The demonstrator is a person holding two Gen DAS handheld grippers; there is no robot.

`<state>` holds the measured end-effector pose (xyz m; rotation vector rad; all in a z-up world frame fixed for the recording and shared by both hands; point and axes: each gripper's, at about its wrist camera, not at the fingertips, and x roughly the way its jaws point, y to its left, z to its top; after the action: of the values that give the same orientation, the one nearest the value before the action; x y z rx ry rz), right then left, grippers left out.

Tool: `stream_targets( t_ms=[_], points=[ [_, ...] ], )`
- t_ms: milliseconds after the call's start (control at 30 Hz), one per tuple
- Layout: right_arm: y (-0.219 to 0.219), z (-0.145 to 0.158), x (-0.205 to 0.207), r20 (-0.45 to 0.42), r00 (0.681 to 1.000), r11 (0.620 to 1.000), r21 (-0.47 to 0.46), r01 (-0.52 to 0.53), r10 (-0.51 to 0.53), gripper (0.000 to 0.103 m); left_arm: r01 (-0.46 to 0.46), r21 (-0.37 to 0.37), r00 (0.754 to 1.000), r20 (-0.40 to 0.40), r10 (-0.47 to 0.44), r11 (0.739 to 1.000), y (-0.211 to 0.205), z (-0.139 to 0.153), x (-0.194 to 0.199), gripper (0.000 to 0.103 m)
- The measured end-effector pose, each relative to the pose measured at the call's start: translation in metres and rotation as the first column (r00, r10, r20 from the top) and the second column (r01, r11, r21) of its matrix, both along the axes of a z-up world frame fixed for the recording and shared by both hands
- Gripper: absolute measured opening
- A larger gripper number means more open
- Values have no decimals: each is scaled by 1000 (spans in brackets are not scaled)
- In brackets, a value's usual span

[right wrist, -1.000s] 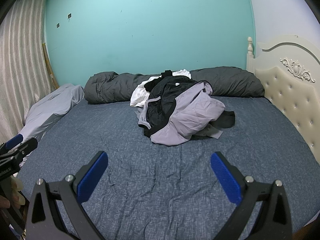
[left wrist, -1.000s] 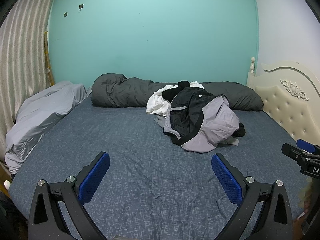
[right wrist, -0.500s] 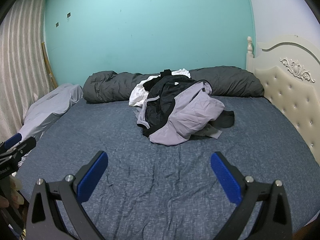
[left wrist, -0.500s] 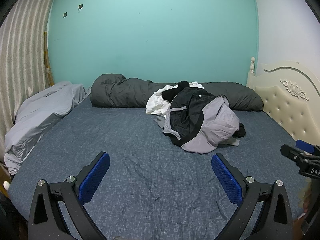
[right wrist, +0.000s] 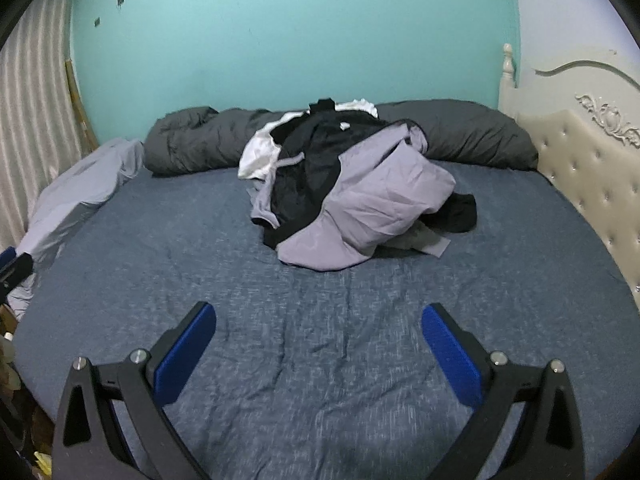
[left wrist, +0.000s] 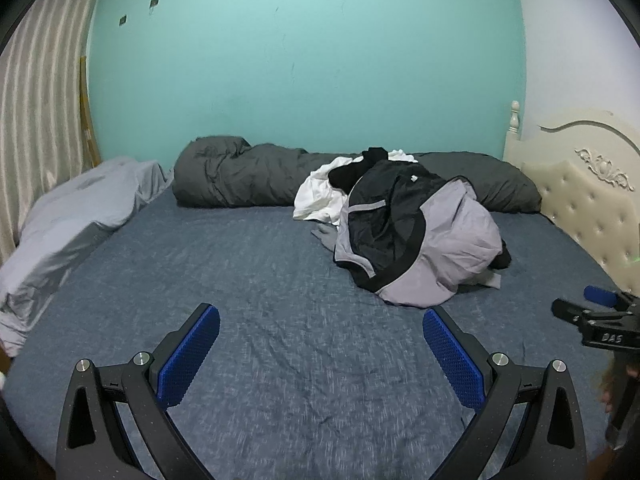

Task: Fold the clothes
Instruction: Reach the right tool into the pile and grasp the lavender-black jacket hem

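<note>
Both pairs of jaws stand wide apart with nothing between them: the left gripper (left wrist: 320, 354) and the right gripper (right wrist: 318, 350) each show only bare sheet between their blue pads.

The pile of clothes (right wrist: 352, 196) lies crumpled, not folded, toward the far side of the bed (right wrist: 320, 380): a grey-and-black jacket (left wrist: 416, 240) on top, a white garment (left wrist: 320, 196) behind it, a black piece (right wrist: 460, 212) at the side nearer the headboard (right wrist: 592, 176). Behind the pile a rolled dark duvet (left wrist: 240, 178) runs along the wall; well away from the pile, at the side opposite the headboard, lies a pale grey blanket (left wrist: 72, 216).

I judge the step in hand to be the reach for a garment. The next move calls for closing on the jacket's edge and dragging it onto the bare sheet nearer than the pile.

Both grippers hover low, level, side by side, pointed at the pile and well short of it.
</note>
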<state>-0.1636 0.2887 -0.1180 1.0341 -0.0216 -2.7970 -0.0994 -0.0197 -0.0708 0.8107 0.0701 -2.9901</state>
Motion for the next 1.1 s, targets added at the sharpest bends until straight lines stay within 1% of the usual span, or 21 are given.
stream_targets(
  t_ms=[133, 233, 300, 333, 400, 467, 533, 567, 667, 767, 867, 933, 967, 1000, 1033, 1100],
  points=[
    [-6, -34, -51, 10, 1000, 1000, -5, -17, 17, 103, -26, 26, 999, 26, 26, 999, -9, -37, -24, 103],
    [-10, -56, -86, -5, 1000, 1000, 27, -7, 7, 103, -47, 45, 998, 46, 44, 998, -16, -64, -42, 103],
    [-15, -73, -111, 8, 1000, 999, 51, 0, -1, 103, -60, 58, 997, 59, 57, 997, -21, -83, -54, 103],
    [-17, -79, -121, 17, 1000, 999, 48, 5, -6, 103, -67, 64, 996, 66, 63, 996, -23, -92, -60, 103],
    [-21, -97, -145, 54, 998, 999, 26, 17, -19, 103, -81, 76, 994, 80, 75, 994, -28, -110, -71, 103],
    [-27, -119, -171, 110, 993, 999, -6, 33, -32, 103, -95, 88, 992, 94, 87, 992, -32, -129, -83, 103],
    [-35, -138, -194, 162, 985, 998, -15, 53, -49, 103, -109, 100, 989, 108, 98, 989, -37, -147, -95, 103],
    [-39, -145, -201, 173, 984, 998, -24, 52, -47, 103, -116, 106, 988, 115, 104, 988, -39, -156, -101, 103],
    [-56, -165, -221, 178, 983, 999, -28, 38, -33, 99, -137, 126, 983, 139, 119, 983, -47, -181, -104, 103],
    [-77, -184, -244, 177, 984, 1000, -7, -6, 7, 95, -158, 145, 977, 164, 133, 977, -54, -205, -104, 103],
    [-93, -204, -266, 177, 984, 1000, 29, -7, 2, 94, -169, 174, 972, 192, 135, 970, -63, -222, -106, 103],
    [-101, -216, -278, 189, 982, 999, 36, -6, -1, 91, -171, 182, 973, 188, 136, 968, -67, -224, -105, 103],
    [-104, -223, -284, 203, 979, 999, 38, -7, -1, 84, -172, 177, 973, 183, 139, 969, -68, -224, -105, 103],
    [-108, -230, -290, 216, 976, 999, 45, -11, 1, 72, -173, 172, 974, 178, 142, 970, -69, -224, -104, 103],
    [-112, -236, -293, 226, 974, 998, 59, -19, 5, 67, -177, 168, 973, 178, 147, 970, -71, -225, -103, 103],
    [-117, -242, -295, 228, 974, 995, 89, -37, 16, 46, -187, 171, 970, 185, 155, 967, -74, -228, -102, 103]
  ],
)
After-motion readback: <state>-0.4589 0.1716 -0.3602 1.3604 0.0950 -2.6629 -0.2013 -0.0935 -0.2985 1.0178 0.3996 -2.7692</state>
